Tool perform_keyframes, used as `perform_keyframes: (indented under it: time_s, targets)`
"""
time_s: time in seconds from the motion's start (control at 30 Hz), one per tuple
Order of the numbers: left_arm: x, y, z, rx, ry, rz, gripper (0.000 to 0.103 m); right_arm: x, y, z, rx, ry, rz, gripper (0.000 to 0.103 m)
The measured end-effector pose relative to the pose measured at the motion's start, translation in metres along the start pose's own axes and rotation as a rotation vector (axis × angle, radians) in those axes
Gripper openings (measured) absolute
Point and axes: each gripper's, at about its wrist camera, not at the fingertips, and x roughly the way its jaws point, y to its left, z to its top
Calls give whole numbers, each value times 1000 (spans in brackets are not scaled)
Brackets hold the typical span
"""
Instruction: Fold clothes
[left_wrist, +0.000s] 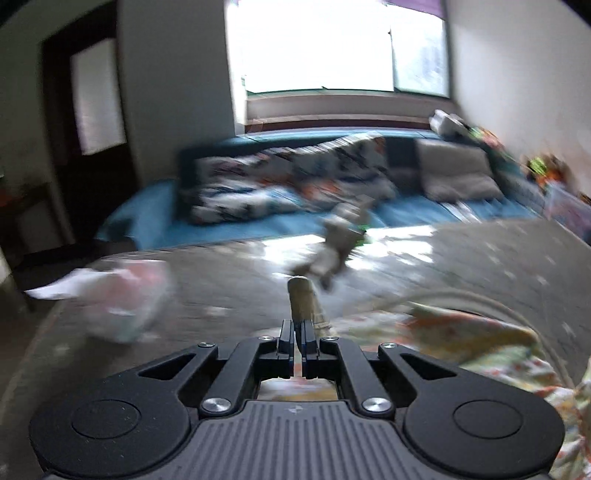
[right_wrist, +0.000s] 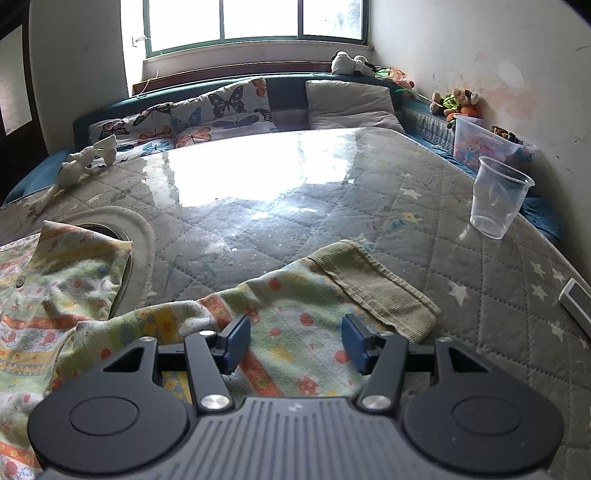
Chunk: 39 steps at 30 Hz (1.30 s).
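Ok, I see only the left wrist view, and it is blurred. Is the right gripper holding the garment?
Observer: No. The right gripper is open, with its fingers on either side of the printed sleeve, not closed on it.
Operator: Is anything standing near that sleeve?
Observer: Yes. A clear plastic cup stands upright further to the right, apart from the sleeve's ribbed cuff.
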Motion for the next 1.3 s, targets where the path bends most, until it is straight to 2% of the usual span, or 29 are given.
perform_keyframes:
  time_s: [0.13,0.3,0.47,0.67,0.83,1.0,1.07,1.13,1.17,1.3]
  targets:
    - [-31,54,-5,-67,-25,92,4,0,1,0,0,0,-6,58]
    - [-63,108,-29,-111,-19,187,3,0,2,-1,1,0,-14,58]
    - [-73,144,-62,-118,44,267,4,0,3,0,-1,2,-23,59]
    - [-58,167,-111,-145,208,335,4,0,4,0,-7,8,-31,61]
    - [-56,175,-126,-143,266,388,4,0,4,0,-17,17,-39,63]
    - [-64,177,-114,-165,226,353,7,-3,10,5,-53,34,-35,63]
    - [-63,167,-107,-158,205,302,12,-5,14,7,-60,41,-6,63]
    - [-58,152,-101,-138,202,253,26,-8,20,11,-73,36,17,63]
    - [-54,144,-100,-124,205,237,29,-9,24,13,-82,35,37,63]
    - [-36,117,-94,-90,215,179,33,-9,40,24,-119,37,121,61]
